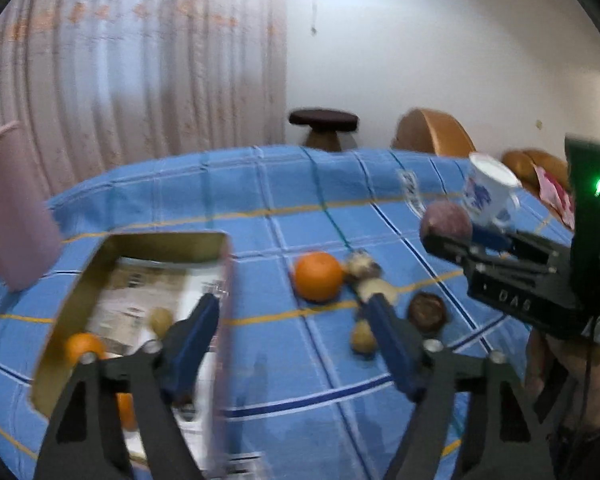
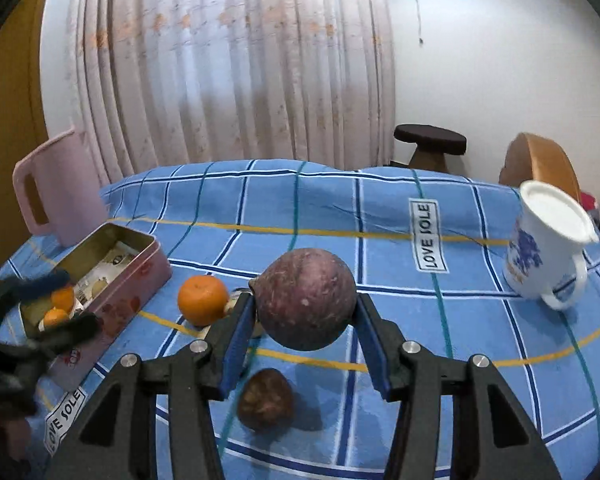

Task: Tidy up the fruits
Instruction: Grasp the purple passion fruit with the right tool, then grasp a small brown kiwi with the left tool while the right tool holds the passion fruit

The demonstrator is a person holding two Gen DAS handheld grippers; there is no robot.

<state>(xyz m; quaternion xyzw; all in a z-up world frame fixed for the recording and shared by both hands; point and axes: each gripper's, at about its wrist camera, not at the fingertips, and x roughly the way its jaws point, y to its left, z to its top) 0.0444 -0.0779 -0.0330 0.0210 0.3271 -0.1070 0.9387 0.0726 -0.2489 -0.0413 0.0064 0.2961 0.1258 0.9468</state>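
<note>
1. The right gripper (image 2: 305, 322) pinches a round purple fruit (image 2: 307, 298) between its blue pads, lifted above the blue checked cloth (image 2: 380, 216).
2. The left gripper (image 1: 296, 320) is spread wide with nothing between its fingers, hanging over the tin's right wall.
3. Just below the held fruit, a brown fruit (image 2: 265, 399) lies on the cloth; a loose orange (image 2: 202, 299) sits to its far left.
4. The open tin (image 2: 140, 276), at left, holds two small oranges (image 2: 62, 298) and a pale fruit (image 1: 161, 320) on printed paper.
5. A pink jug (image 2: 56, 196) stands beyond the tin; a white mug (image 2: 548, 248) stands at far right.
</note>
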